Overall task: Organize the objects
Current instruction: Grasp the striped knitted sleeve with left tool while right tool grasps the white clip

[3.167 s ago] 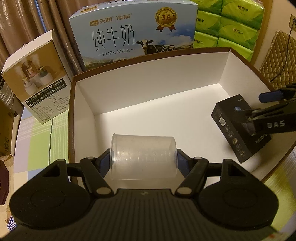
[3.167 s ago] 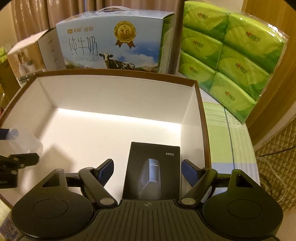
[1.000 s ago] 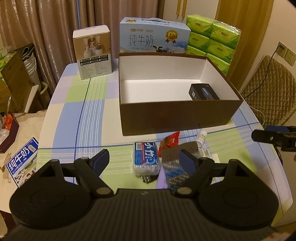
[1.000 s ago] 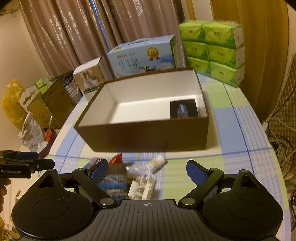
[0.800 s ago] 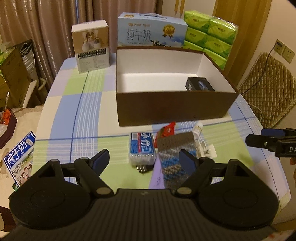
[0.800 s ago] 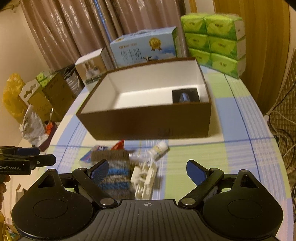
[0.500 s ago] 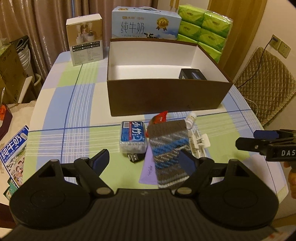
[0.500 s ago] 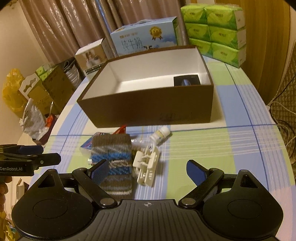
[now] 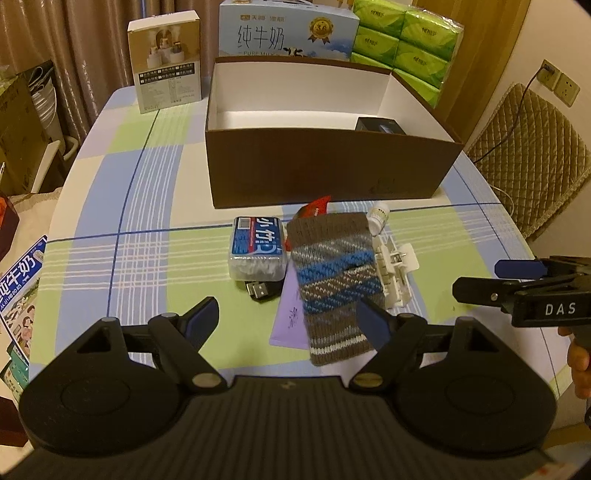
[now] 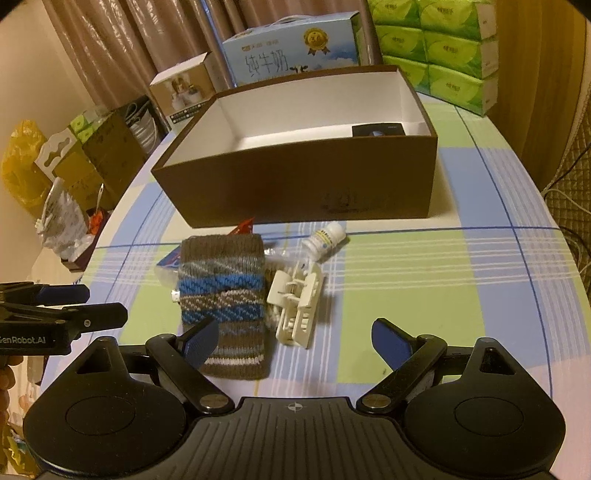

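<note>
The brown box [image 9: 332, 173] sits open toward the far side of the table, white inside, with a small black carton [image 9: 380, 125] lying against its right inner wall. In front of its near wall lies a loose cluster: a knitted striped pouch [image 9: 332, 280], a blue-labelled plastic pack [image 9: 257, 247] just to its left, a white clip [image 9: 393, 273] along its right edge, a small white bottle [image 10: 325, 236] on its side nearer the box, a red wrapper [image 9: 314, 208] peeking out behind the pouch, and a black USB plug [image 9: 260, 290] by a lilac card [image 9: 290, 317].

Both grippers tilt steeply down over the near edge of the table. The left gripper [image 9: 291, 321] has its jaws spread wide with nothing between them, and its right pad overlaps the pouch in its own view. The right gripper [image 10: 295, 341] is likewise spread and empty, above bare cloth just right of the clip. A hand [image 9: 580, 365] shows at the right gripper's handle.

The checked tablecloth [image 10: 424, 280] is open to the right of the cluster and along the left side. Behind the box stand a milk carton [image 9: 288, 33], a small appliance box [image 9: 166, 61] and stacked green tissue packs [image 9: 406, 40], against curtains [image 9: 81, 44].
</note>
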Motion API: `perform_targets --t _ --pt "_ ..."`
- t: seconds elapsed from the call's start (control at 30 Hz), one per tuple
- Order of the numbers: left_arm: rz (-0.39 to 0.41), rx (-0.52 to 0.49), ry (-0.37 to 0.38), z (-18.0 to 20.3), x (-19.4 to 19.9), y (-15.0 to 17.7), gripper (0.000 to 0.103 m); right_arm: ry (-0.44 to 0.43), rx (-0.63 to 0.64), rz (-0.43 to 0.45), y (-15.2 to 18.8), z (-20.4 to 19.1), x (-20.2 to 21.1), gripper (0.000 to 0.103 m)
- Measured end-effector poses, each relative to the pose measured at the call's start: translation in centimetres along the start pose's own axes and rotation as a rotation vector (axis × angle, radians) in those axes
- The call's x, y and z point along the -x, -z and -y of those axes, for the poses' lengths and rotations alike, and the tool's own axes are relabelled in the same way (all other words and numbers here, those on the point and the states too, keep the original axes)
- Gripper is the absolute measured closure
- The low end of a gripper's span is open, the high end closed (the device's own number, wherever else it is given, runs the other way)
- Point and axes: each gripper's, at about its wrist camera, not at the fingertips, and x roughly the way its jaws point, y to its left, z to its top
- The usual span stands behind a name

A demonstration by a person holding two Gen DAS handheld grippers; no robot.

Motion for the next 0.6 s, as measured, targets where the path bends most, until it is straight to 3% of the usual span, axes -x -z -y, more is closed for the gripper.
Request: perform_targets --t 0.13,0.47,0.6 --pt "-0.001 -0.006 0.002 0.1 -0.4 0.2 0.024 0.003 0.007 -0.006 0.2 -0.2 -0.4 0.016" --pt "-0.015 -0.015 -0.006 0.4 -2.1 0.1 0.026 0.002 0.006 -0.023 0.3 -0.2 -2.6 0.041" --pt "-0.020 -0.013 -0.004 0.5 -3.1 -0.1 0.027 0.003 0.006 -0.029 0.0 -0.3 -3.9 0.044"
